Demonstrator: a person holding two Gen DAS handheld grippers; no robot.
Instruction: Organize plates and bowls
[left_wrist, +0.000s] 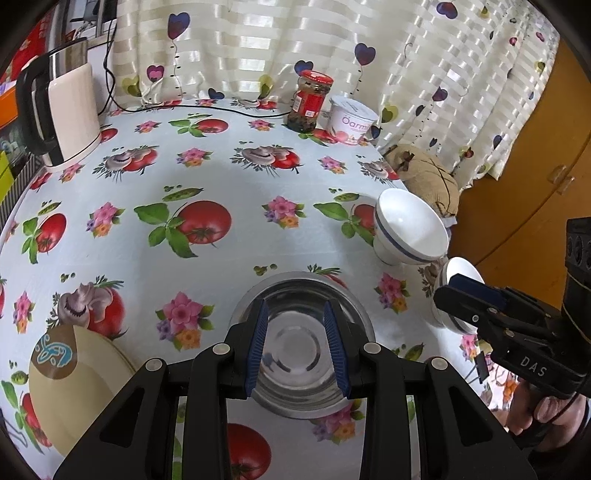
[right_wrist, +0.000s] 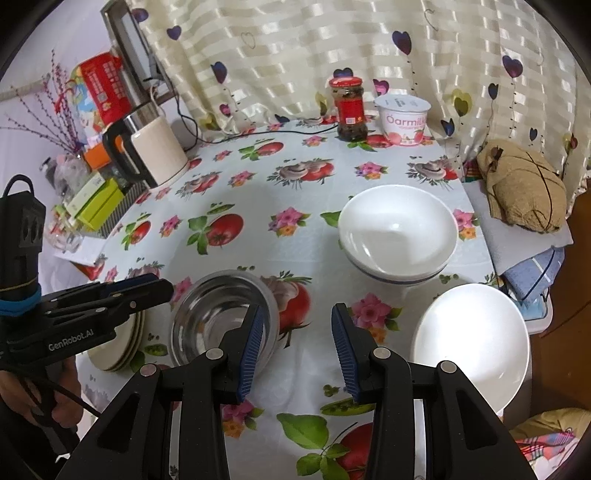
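Two white bowls (right_wrist: 397, 236) (right_wrist: 471, 347) sit right of the shiny steel bowl (right_wrist: 221, 317) on my worktop (right_wrist: 258, 192); cream plates (right_wrist: 118, 350) stack just left of it. Both my left tongs (left_wrist: 297, 345) and right tongs (right_wrist: 297, 349) hang open, holding nothing.

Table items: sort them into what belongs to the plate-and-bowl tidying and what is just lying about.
Belongs:
steel bowl
far white bowl
near white bowl
cream plates

Lying about:
kettle
red-lidded jar
yogurt tub
brown cloth bundle
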